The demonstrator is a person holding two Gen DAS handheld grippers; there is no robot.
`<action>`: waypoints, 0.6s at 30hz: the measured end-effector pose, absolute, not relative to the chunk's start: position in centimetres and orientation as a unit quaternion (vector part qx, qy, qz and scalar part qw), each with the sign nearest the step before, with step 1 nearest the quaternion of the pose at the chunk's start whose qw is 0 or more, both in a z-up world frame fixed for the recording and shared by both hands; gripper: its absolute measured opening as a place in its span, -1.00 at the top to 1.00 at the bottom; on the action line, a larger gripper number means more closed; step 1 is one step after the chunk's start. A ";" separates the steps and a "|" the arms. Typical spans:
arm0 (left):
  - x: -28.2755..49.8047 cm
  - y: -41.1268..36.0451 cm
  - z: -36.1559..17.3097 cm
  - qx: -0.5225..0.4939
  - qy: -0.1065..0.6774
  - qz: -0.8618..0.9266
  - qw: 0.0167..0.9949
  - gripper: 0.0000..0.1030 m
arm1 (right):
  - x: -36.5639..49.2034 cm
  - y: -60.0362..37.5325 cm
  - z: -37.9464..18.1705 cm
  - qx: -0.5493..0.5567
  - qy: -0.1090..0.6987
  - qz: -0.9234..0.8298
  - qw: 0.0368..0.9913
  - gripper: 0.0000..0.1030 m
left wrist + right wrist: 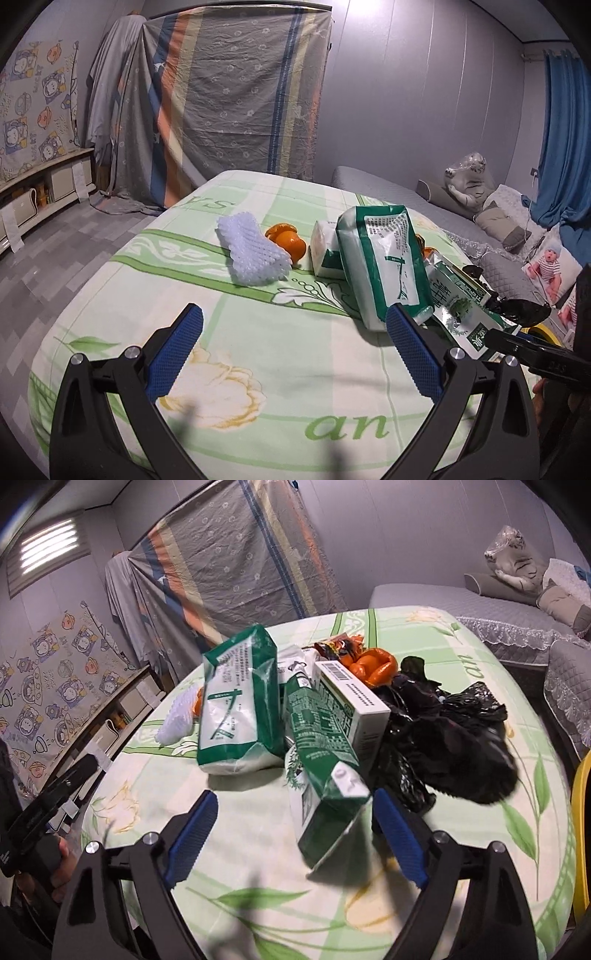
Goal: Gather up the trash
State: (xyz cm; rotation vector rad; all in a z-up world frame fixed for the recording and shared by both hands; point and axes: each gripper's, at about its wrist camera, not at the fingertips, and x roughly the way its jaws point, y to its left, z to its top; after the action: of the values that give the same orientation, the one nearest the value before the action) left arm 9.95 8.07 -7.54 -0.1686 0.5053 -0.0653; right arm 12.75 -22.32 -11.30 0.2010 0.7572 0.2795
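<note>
1. Right gripper (291, 834): jaws wide apart, blue pads bare, nothing clamped. The near end of the green-and-white carton (325, 775) stands between the pads, closer to the right one; no contact visible.
2. Green-and-white carton: empty drink box, judged light and thin-walled, likely to crush under a hard squeeze. Its near end is already flattened and open. Best hold: across the flat printed faces near that end.
3. White box with barcode (351, 701): just beyond the carton, leaning on it. Stiff card, light.
4. Green-and-white tissue pack (240, 701): ahead and left of the gripper; soft, slick film, partly collapsed.
5. Black plastic bag (450, 738): ahead and right, crumpled; limp, slippery, presumably the receptacle.
6. Orange wrapper (373, 666): far side of the heap, crinkled.
7. Left gripper (295, 354): jaws apart, empty, over the green floral tablecloth (258, 369); the white foam net (251, 251) lies farther ahead.
</note>
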 end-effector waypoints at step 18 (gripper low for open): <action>10.2 4.7 -5.9 -0.004 0.237 -0.115 0.965 -0.85 | 11.2 -25.9 -10.9 0.181 0.383 0.204 0.882 0.53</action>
State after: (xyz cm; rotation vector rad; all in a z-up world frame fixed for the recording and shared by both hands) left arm 10.21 4.70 -5.93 -0.0077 0.4804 -0.2325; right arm 11.20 -25.91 -10.93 0.3778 0.7977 0.4245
